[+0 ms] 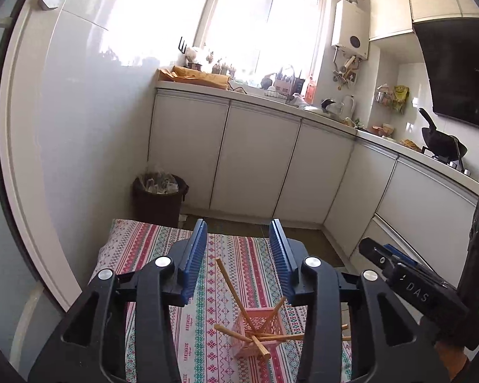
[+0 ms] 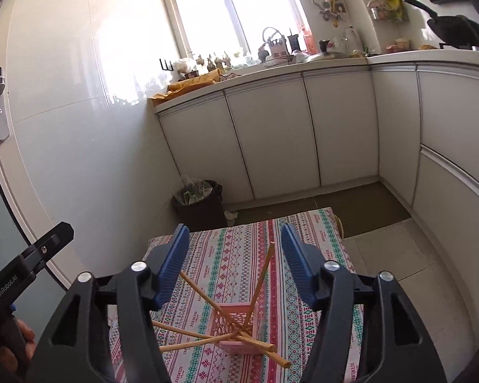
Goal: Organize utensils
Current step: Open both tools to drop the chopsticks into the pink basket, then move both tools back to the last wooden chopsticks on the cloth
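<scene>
The left gripper [image 1: 238, 249] has its blue fingers [image 1: 194, 255] spread wide, holding nothing, above the patterned tablecloth [image 1: 143, 245]. The right gripper [image 2: 234, 255] is likewise wide and empty. Below and between both pairs of fingers, a pink basket [image 1: 260, 328] sits on the cloth's near part, wooden chopsticks [image 1: 230, 281] sticking out of it at crossed angles. A dark bin [image 1: 158, 198] stands beyond the table's far left corner.

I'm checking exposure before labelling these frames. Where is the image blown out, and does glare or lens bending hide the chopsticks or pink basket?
Left wrist view: the window is blown out, glare washes the wall, cabinets curve; pink basket and chopsticks stay evenly lit and sharp. Right wrist view: same window overexposure, edges bent, basket clear.
</scene>
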`<move>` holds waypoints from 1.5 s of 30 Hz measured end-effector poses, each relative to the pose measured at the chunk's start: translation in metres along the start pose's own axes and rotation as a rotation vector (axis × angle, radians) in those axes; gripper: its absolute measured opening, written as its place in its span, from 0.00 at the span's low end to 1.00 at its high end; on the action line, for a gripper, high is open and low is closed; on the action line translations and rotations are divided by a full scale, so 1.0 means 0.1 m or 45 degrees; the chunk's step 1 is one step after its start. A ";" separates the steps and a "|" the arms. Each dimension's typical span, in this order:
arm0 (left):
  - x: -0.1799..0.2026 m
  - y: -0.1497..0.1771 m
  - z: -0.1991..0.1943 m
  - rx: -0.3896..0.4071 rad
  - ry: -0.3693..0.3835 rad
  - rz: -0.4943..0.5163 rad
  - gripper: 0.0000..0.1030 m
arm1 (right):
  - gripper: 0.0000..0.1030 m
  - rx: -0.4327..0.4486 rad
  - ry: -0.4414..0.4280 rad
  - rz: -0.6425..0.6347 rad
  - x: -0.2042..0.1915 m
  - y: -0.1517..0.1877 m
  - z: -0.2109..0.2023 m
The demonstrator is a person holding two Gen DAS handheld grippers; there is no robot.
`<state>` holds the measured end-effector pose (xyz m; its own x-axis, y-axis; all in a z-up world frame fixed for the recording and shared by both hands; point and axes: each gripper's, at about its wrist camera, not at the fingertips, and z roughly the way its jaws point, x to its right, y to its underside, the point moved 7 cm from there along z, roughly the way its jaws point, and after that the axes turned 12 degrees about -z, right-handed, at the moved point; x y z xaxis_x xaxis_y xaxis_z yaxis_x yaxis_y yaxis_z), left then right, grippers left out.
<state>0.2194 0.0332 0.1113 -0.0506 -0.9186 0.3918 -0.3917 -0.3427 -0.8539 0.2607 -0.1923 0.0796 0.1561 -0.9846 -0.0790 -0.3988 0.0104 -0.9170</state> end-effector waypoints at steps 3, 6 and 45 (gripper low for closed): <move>0.00 0.05 -0.10 -0.001 0.009 0.001 0.62 | 0.76 0.035 0.025 0.035 0.07 0.02 -0.19; 0.02 0.13 -0.23 -0.013 0.025 0.030 0.77 | 0.87 0.058 0.049 0.070 0.15 0.07 -0.41; 1.22 4.08 -0.01 -1.336 0.471 1.511 0.29 | 0.93 -0.463 0.476 0.610 1.94 2.93 -2.26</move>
<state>0.0523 -0.2183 -0.1895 -0.9092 -0.4062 -0.0914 -0.3854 0.9042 -0.1842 -0.0300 -0.4193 -0.1165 -0.4067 -0.8810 -0.2418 -0.6330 0.4626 -0.6208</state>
